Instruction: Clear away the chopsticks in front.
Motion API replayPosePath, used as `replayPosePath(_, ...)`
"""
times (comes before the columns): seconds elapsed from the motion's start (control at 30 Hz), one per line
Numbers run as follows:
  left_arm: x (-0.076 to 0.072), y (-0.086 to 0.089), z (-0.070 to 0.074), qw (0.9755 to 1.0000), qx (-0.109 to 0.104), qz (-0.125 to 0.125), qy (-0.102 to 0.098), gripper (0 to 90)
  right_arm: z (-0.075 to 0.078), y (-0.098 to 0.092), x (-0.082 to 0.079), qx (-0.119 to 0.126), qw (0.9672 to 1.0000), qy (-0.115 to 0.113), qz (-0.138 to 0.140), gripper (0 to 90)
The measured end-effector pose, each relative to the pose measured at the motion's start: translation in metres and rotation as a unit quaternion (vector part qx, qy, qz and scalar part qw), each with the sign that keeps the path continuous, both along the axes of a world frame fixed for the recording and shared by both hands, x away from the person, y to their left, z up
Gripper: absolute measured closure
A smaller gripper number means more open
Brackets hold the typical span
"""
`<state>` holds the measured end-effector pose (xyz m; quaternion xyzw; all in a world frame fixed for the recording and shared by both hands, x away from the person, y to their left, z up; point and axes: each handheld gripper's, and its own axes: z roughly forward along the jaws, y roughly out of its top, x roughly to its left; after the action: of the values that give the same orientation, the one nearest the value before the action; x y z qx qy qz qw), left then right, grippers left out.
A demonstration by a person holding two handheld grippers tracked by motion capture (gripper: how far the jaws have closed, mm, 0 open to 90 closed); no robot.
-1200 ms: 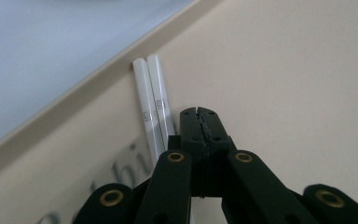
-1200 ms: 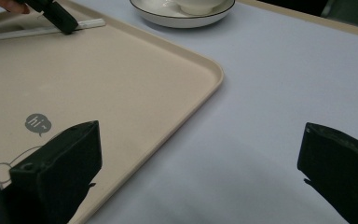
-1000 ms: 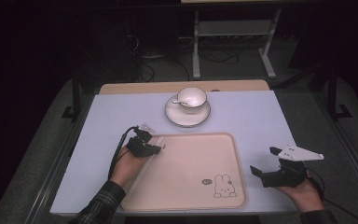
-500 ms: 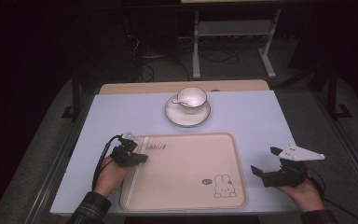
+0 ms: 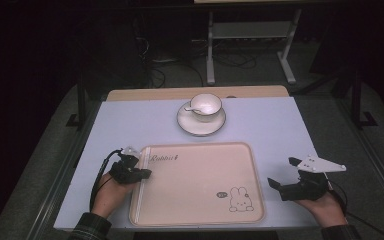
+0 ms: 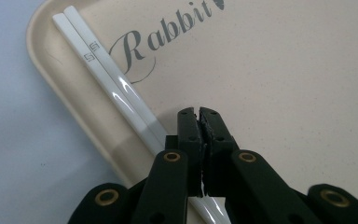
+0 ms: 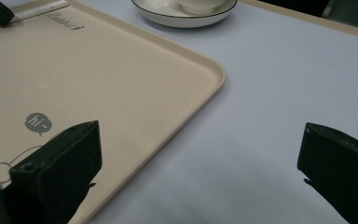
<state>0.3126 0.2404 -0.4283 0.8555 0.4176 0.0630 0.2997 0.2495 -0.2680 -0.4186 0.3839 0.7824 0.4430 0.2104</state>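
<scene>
The left gripper has moved toward the person since a second ago, sliding down along the left edge of the tray. The right gripper has stayed where it was.

Now the left gripper sits at the left side of the tray, with its tips over the tray floor. In the left gripper view its two black jaws are pressed together, with just a thin crack between them. They hold nothing. Two white chopsticks lie side by side just beside the jaws, along the tray's left wall. The word "Rabbit" is printed on the tray next to them.

The right gripper is held over the table, just off the right side of the tray. Its jaws are wide apart and empty. In the right gripper view one jaw is over the tray's edge and the other is over the bare table.

A white cup stands on a saucer past the far side of the tray. A small spoon rests in the cup. A little rabbit drawing is on the tray's near right corner.
</scene>
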Motion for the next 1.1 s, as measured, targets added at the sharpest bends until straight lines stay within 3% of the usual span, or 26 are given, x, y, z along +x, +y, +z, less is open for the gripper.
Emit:
replayPosePath(0.2,0.0,-0.001,0.007,0.9996,-0.013,-0.01,-0.023,77.1,-0.001,0.0,0.001,-0.001,1.0,0.0,0.002,0.0)
replayPosePath(0.37,-0.005,0.002,0.018,0.9978,-0.04,-0.024,-0.048,66.6,-0.001,0.0,0.0,-0.002,1.0,-0.002,0.003,0.0)
replayPosePath(0.7,-0.01,0.007,0.027,0.9942,-0.06,-0.041,-0.08,45.1,-0.001,0.0,0.001,-0.003,1.0,0.0,0.002,0.0)
replayPosePath(1.1,-0.018,0.031,0.033,0.9893,-0.075,-0.024,-0.122,21.4,0.001,0.0,0.0,0.004,1.0,-0.006,0.006,0.0)
